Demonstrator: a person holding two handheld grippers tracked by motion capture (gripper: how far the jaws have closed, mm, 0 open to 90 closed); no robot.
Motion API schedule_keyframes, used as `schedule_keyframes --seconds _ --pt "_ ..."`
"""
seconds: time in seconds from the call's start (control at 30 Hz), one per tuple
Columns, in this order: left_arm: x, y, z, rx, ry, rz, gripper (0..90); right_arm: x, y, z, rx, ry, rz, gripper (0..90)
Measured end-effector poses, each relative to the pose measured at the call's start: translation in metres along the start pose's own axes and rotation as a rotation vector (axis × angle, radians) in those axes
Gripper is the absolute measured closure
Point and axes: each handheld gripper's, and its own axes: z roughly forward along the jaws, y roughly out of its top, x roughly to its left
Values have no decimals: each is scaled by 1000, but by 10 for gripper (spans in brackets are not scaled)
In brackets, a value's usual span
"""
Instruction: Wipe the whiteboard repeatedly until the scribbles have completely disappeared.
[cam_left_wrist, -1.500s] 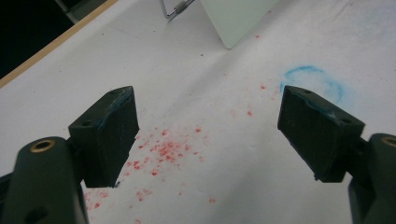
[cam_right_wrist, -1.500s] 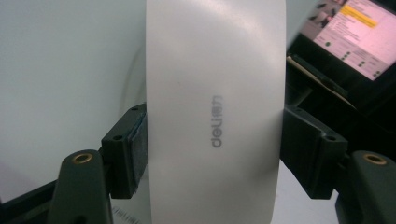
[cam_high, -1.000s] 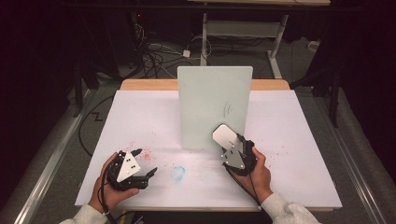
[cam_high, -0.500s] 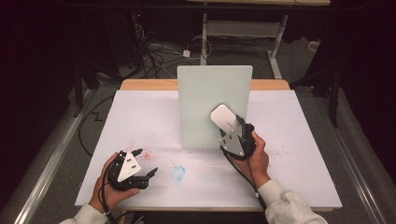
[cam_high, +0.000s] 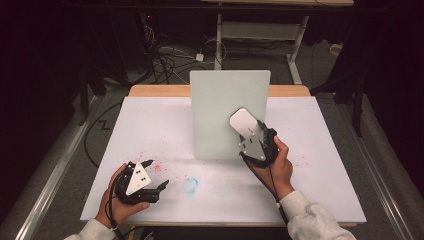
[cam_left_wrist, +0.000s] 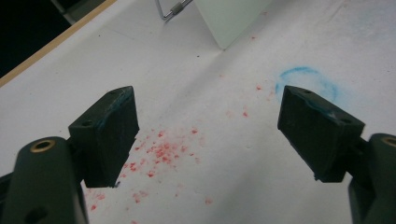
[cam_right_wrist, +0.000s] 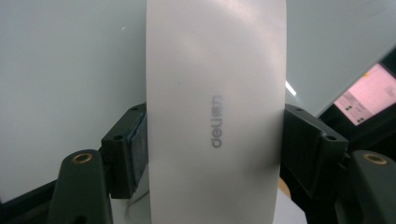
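Note:
A pale green-white board (cam_high: 220, 110) stands upright in the middle of the white table (cam_high: 150, 125). My right gripper (cam_high: 252, 135) is shut on a white eraser block (cam_high: 243, 121), held up in front of the board's lower right part. In the right gripper view the eraser (cam_right_wrist: 215, 70), marked "deli", sits squeezed between both pads with the board (cam_right_wrist: 70, 70) right behind it. Whether it touches the board I cannot tell. My left gripper (cam_high: 158, 174) rests low at the table's front left, open and holding nothing (cam_left_wrist: 208, 135).
Red specks (cam_left_wrist: 163, 151) and a faint blue ring (cam_left_wrist: 306, 81) mark the table near the left gripper. The board's corner (cam_left_wrist: 229, 18) and its wire stand (cam_left_wrist: 170, 9) lie beyond. Cables and a desk frame (cam_high: 260, 30) sit on the floor behind the table.
My right gripper has carried the eraser forward and upward, from over the table in front of the board to over the board's lower right face. The left gripper stayed put.

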Motion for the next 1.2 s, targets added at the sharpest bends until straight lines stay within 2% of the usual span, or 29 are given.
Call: schedule_keyframes --seconds 0.13,0.23,0.37,0.5,0.63,0.77,0.8,0.83,0.9,1.1,1.2 --pt "0 0 1 4 -2 1 194 13 -19 -5 41 54 -67 312" --pt "-1 0 1 5 -4 2 194 18 -33 -8 68 65 -113 312" --pt "-1 1 2 7 -4 3 194 20 -46 -10 90 86 -176 312" --pt "-1 1 1 7 -3 3 195 20 -59 -12 84 86 -285 311" --pt "-1 0 1 6 -4 3 194 16 -68 -14 99 127 -331 312" --pt "-1 1 2 10 -5 4 194 16 -69 -14 85 134 -333 311" --pt "-1 1 2 10 -5 4 195 18 -67 -14 80 127 -354 311" --pt "-1 1 2 11 -5 6 194 20 -66 -14 77 127 -353 311" --pt "-1 1 3 12 -5 8 195 25 -61 -13 72 140 -352 311" --pt "-1 1 3 9 -7 6 194 41 -39 -6 26 132 -350 311" --pt "-1 1 2 7 -7 6 194 46 -30 -4 23 119 -344 311"
